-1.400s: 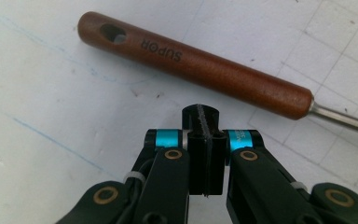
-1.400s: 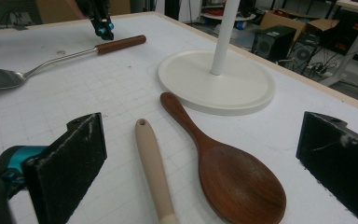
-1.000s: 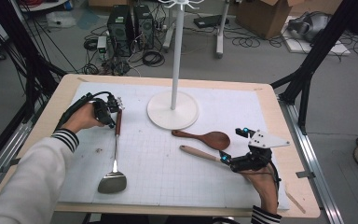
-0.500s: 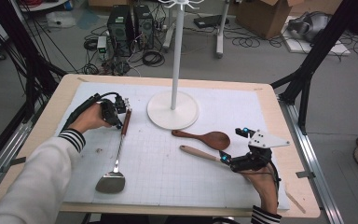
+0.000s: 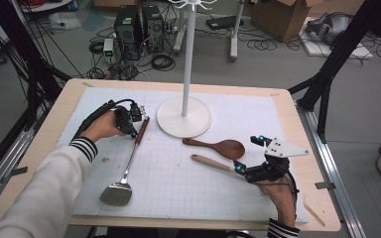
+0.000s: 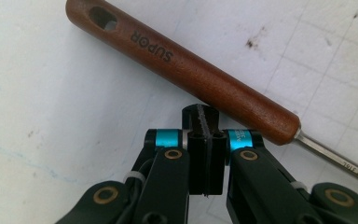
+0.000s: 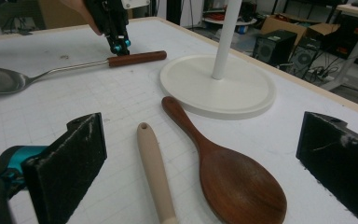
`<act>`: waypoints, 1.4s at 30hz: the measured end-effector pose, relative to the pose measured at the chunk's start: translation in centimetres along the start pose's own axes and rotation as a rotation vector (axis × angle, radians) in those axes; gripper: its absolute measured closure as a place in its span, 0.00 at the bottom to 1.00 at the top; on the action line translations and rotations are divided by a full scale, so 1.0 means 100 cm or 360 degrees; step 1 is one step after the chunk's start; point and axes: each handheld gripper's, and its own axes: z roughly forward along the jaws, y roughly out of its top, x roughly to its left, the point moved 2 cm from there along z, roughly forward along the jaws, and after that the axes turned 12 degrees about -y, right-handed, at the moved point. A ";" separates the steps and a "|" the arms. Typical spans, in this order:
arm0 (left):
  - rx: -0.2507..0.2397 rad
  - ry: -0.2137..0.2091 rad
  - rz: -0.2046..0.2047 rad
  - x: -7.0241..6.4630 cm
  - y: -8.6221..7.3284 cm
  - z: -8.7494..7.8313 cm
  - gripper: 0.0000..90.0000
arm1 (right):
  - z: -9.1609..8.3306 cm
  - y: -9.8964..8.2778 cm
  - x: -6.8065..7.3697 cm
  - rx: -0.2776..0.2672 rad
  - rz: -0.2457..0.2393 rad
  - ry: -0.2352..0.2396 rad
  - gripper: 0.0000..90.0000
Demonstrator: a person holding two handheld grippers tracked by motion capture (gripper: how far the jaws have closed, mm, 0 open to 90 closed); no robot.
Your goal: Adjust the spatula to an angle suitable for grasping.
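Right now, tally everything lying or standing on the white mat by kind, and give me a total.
Metal spatula with brown wooden handle: 1
Dark wooden spoon: 1
Pale wooden handle of another utensil, its head hidden: 1
White stand with round base: 1
Total: 4

The pale wooden utensil handle (image 7: 154, 173) runs off the right gripper view's bottom edge, and its working end stays unseen; the tall white stand's (image 5: 188, 59) top is cropped.
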 end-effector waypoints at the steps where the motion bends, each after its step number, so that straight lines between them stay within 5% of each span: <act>1: 0.0010 0.0003 0.0014 0.000 0.001 0.000 1.00 | 0.000 0.000 0.000 0.0000 0.0000 0.0001 0.01; 20: 0.0021 -0.0015 0.0051 -0.006 0.013 0.006 1.00 | -0.001 0.001 0.001 0.0009 0.0001 0.0006 0.01; 27: -0.0027 0.0006 0.0060 -0.006 0.010 -0.006 1.00 | -0.001 0.001 0.001 0.0007 0.0007 0.0006 0.01; 31: -0.0131 0.0030 0.0055 -0.008 0.004 -0.022 1.00 | -0.001 0.001 0.001 0.0008 0.0001 0.0003 0.01; 42: -0.0433 0.0019 0.0207 -0.033 -0.005 -0.068 1.00 | 0.000 0.001 0.001 0.0010 -0.0006 -0.0001 0.01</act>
